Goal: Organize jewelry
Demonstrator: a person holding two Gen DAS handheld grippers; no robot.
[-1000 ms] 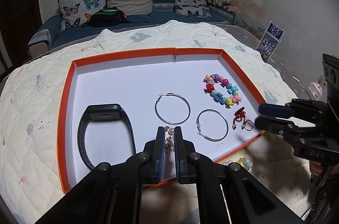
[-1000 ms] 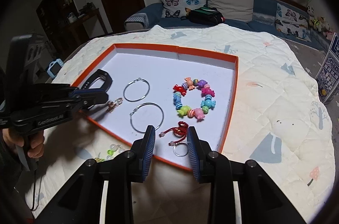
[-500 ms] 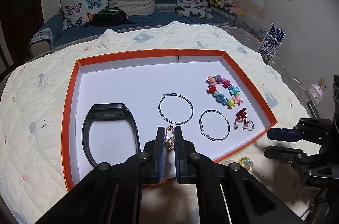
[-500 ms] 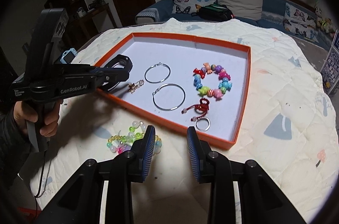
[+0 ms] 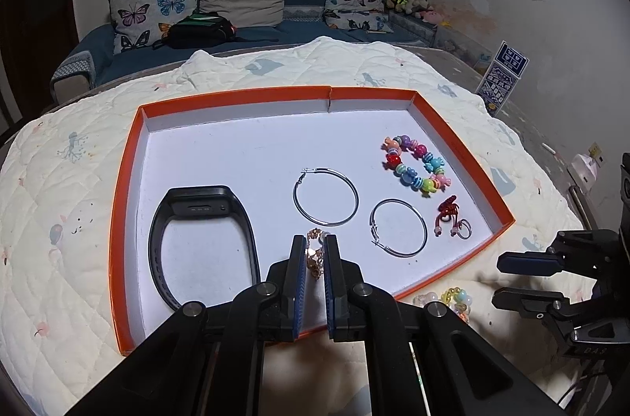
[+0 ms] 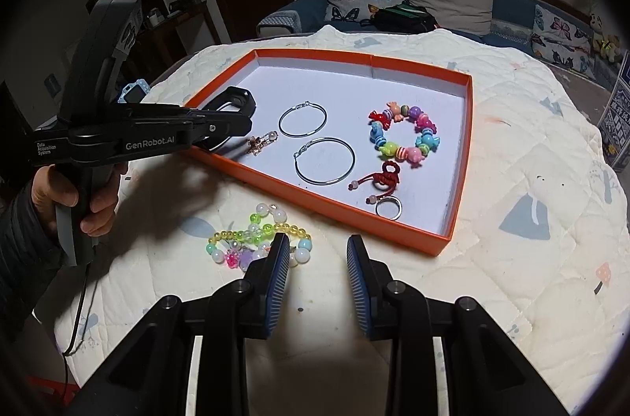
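Two grippers work over a quilt-covered bench. The left gripper is nearly closed, pinching a small rose-gold chain just above the near edge of the orange tray. The right gripper is wide open and holds nothing, hovering over the quilt beside a pile of pastel bead bracelets that lies outside the tray. Inside the tray lie a black watch band at the left, two silver hoop earrings in the middle, and at the right a colourful bead bracelet, a red knotted cord and a silver ring.
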